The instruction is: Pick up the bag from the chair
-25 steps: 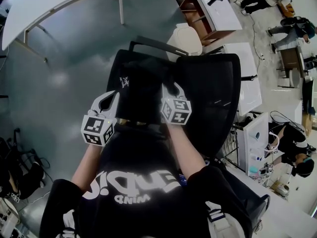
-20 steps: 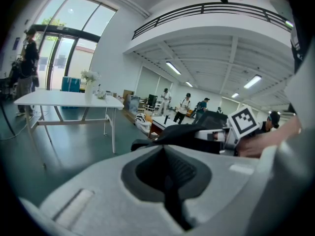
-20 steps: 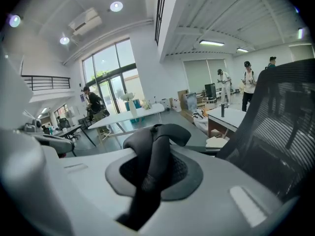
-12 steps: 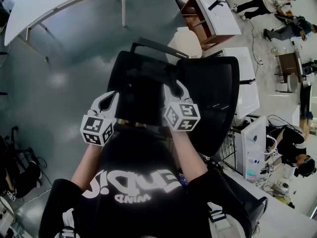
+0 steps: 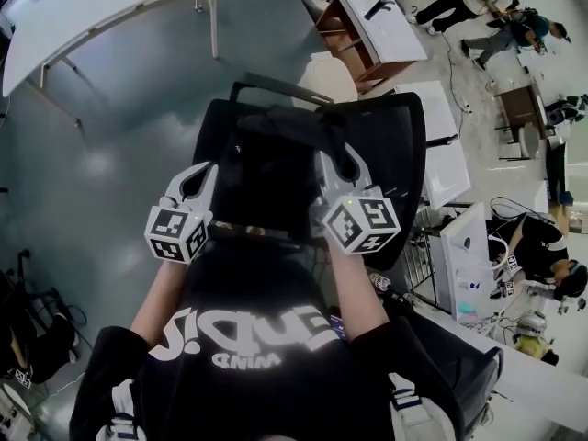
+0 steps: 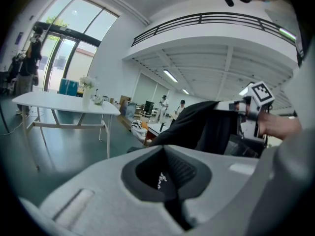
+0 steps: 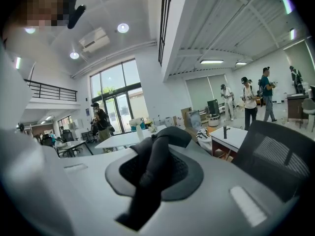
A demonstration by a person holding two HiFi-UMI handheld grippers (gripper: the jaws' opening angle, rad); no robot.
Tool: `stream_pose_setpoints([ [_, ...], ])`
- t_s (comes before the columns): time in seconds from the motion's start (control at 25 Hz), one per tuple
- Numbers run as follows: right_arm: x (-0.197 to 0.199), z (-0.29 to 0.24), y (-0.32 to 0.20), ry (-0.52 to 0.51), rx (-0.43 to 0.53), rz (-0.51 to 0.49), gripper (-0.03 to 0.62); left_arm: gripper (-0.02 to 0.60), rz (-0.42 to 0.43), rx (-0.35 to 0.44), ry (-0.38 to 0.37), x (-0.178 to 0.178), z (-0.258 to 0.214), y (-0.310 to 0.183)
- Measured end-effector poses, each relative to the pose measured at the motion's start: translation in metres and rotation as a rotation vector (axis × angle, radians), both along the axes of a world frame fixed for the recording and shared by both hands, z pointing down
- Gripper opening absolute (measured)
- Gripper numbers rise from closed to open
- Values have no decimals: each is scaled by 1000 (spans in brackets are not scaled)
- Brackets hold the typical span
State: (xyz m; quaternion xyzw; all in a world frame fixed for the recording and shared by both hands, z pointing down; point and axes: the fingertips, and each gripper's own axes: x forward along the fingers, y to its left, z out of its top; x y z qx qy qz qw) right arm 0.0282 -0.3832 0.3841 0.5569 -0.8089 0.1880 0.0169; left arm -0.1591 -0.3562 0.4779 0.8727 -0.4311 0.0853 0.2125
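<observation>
The black bag point(image 5: 271, 168) hangs between my two grippers above the seat of a black mesh office chair point(image 5: 393, 168). My right gripper point(image 5: 336, 161) is shut on the bag's black strap point(image 7: 156, 163), which loops up and over its jaws. My left gripper point(image 5: 204, 176) grips the bag's left side; dark fabric with a white print point(image 6: 161, 181) sits pinched between its jaws. In the left gripper view the bag point(image 6: 204, 124) stretches across to the right gripper's marker cube point(image 6: 259, 94). The bag's underside is hidden behind the bag and my arms.
A long white table point(image 5: 92, 3) stands at the upper left over a grey floor. A brown-and-white cabinet point(image 5: 372, 26) and white desks point(image 5: 446, 154) lie behind the chair. Several people are at the right edge. The chair's backrest point(image 7: 280, 154) is close on the right.
The right gripper has risen with the strap and looms larger in the head view. The bag has come up off the chair seat. The left gripper has lifted a little.
</observation>
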Motion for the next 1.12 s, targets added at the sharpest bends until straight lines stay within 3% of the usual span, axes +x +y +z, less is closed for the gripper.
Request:
stream_pose_setpoints([
  [0.44,5,-72,60,-72,99,-27,54,2,27,43,12,7,-21,42],
  [0.84,18,-133,157,-77,208,-188,55,2,-57,100,1,32,-44,121],
  [1.12,25,-152,240,-61,260,-347,55,2,-158,168,-5,58,-72,210],
])
